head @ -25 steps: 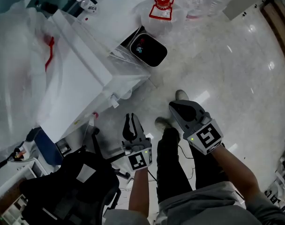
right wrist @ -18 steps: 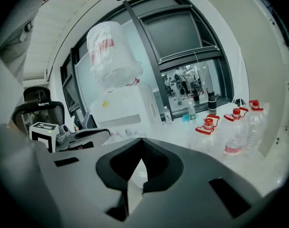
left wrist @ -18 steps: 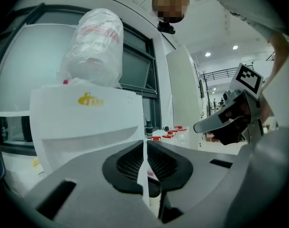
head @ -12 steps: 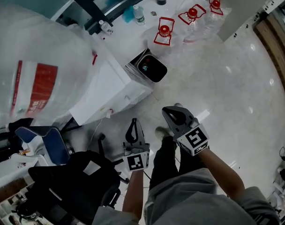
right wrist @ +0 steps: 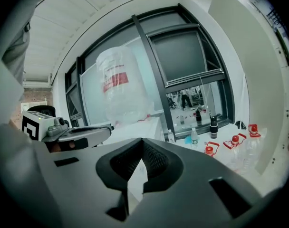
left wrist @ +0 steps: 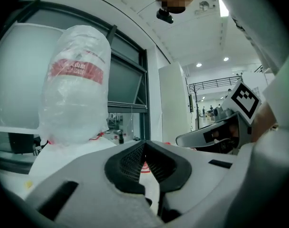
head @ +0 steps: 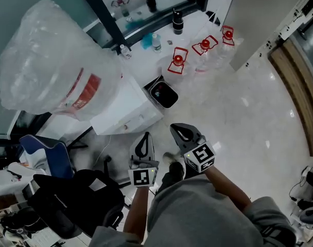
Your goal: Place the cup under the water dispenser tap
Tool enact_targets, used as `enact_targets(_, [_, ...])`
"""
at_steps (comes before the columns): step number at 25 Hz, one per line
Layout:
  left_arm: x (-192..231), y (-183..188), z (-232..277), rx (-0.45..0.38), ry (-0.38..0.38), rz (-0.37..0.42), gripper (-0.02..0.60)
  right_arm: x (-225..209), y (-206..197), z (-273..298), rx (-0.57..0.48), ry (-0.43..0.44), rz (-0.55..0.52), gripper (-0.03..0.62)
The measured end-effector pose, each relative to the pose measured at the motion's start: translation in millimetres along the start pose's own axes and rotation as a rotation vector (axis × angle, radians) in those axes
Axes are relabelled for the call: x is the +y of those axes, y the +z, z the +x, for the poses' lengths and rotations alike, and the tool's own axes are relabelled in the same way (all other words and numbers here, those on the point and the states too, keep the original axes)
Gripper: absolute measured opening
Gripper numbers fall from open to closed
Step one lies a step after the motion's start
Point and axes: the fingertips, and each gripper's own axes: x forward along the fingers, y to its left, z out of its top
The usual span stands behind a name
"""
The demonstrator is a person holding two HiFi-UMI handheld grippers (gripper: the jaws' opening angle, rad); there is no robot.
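Head view: found the water dispenser (head: pixel 124 109) standing white on the pale floor, with its big plastic-wrapped bottle (head: pixel 51 71) on top. Saw the left gripper (head: pixel 145 138) and the right gripper (head: pixel 178 131) side by side on the near side of the dispenser, clear of it and touching nothing. Read both tongs as pinched narrow: left jaws just drawn fully together with nothing between them, right jaws tip to tip and likewise bare.

Made out no cup in any view, neither on the dispenser, nor beside it, nor in either grip. Could not pick out the tap either; took it to sit on a face of the dispenser turned away from the head camera. Noted a dark bin (head: pixel 163 94) just beside the dispenser's foot and spare bottles with red handles (head: pixel 177 62) beyond the dispenser.

Judged the task not yet begun. Feared most a reach toward the dispenser with empty tongs, for want of finding the cup first. Feared next a knock against the bin or the wrapped bottle on a blind approach to the unseen tap, and a crushed or slipped cup from shutting the jaws too hard or too lightly
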Motion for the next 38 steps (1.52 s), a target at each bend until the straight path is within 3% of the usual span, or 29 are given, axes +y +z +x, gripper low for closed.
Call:
enact_targets(12, [0, 113, 11, -0.105, -0.043, -0.013, 0.009, 19, 118, -11, -0.172, 0.025, -0.137, 0.011])
enact_targets(20, [0, 182, 13, -0.207, -0.061, 0.044, 0.009, 32, 183, -25, -0.27, 0.006, -0.242, 0.011])
enact_targets(38, [-1, 201, 14, -0.254, -0.065, 0.047, 0.009, 27, 204, -38, -0.31, -0.028, -0.265, 0.011])
